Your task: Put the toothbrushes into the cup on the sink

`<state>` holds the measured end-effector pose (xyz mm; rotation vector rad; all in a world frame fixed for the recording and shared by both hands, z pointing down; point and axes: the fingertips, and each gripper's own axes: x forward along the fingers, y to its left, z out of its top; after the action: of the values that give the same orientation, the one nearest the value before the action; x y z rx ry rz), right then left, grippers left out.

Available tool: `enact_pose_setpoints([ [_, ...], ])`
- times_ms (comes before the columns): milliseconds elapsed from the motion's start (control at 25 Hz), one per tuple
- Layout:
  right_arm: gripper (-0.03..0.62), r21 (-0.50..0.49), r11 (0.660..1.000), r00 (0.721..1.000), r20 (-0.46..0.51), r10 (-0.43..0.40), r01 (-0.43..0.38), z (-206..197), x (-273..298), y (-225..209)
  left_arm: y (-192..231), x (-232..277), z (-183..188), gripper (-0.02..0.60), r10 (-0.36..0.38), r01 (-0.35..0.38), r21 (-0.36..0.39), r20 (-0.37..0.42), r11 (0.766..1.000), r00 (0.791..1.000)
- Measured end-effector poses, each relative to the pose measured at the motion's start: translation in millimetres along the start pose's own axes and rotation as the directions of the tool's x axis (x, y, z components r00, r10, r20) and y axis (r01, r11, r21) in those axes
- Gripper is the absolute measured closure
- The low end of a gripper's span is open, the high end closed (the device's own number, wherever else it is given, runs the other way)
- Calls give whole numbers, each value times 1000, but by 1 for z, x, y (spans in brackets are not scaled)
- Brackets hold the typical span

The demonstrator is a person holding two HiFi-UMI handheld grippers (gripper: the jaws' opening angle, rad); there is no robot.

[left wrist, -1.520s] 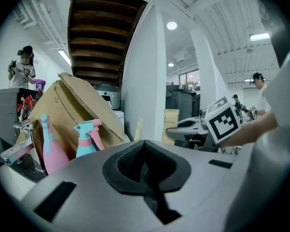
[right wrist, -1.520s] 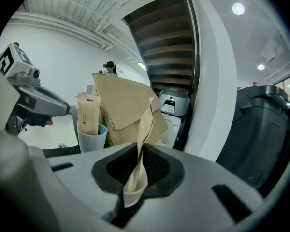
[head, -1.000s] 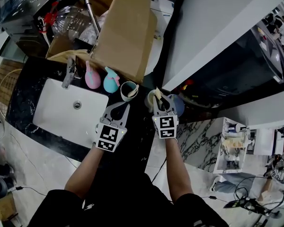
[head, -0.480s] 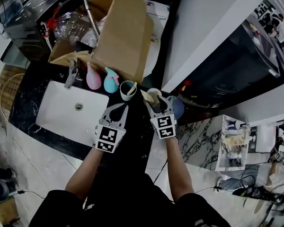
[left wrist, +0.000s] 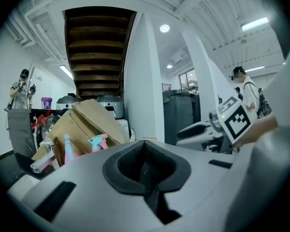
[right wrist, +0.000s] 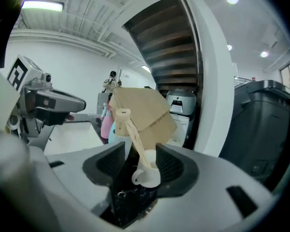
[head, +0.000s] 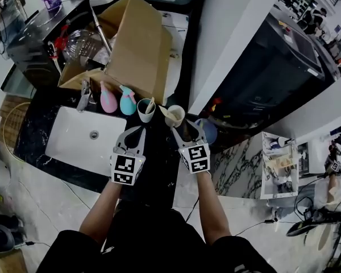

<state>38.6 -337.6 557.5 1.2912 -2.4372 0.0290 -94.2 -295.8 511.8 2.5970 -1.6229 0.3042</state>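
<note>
A cream cup [head: 174, 116] stands on the black counter with a cream toothbrush [right wrist: 130, 139] leaning in it, head up and to the left. My right gripper [head: 188, 129] sits just behind this cup [right wrist: 147, 175]. Its jaws have just been opening and stand wide, with the cup ahead in the gap and untouched. A second, greenish cup [head: 145, 110] to the left also has a brush in it. My left gripper [head: 136, 132] hovers shut and empty near the sink's right edge, its jaws [left wrist: 145, 170] pressed together.
A white sink basin [head: 85, 141] with a faucet [head: 84, 92] lies at the left. A pink spray bottle [head: 107, 100] and a teal one [head: 127, 102] stand before a big cardboard box [head: 133, 50]. A blue object [head: 209, 132] sits right of my right gripper.
The right gripper's jaws have spread wide and drawn back from the cream cup, where the toothbrush now leans free. The left gripper has drifted a little and stays shut.
</note>
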Motion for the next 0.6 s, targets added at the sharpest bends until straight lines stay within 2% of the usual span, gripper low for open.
enact_pose_setpoints([
  [120, 425, 15, 1000, 999, 37, -1, 1, 9, -20, 5, -3, -10, 6, 580, 18, -18, 5, 19, 1000, 1000],
  [280, 480, 81, 997, 996, 91, -12, 5, 20, -47, 7, -8, -25, 10, 580, 41, -41, -2, 25, 999, 999],
  [400, 540, 137, 990, 990, 137, -32, 13, 29, -69, 5, -13, -37, 13, 580, 39, -39, -11, 40, 999, 998],
  [600, 592, 211, 977, 977, 199, -71, 28, 40, -101, 1, -25, -56, 24, 580, 23, -22, -14, 88, 1000, 996],
])
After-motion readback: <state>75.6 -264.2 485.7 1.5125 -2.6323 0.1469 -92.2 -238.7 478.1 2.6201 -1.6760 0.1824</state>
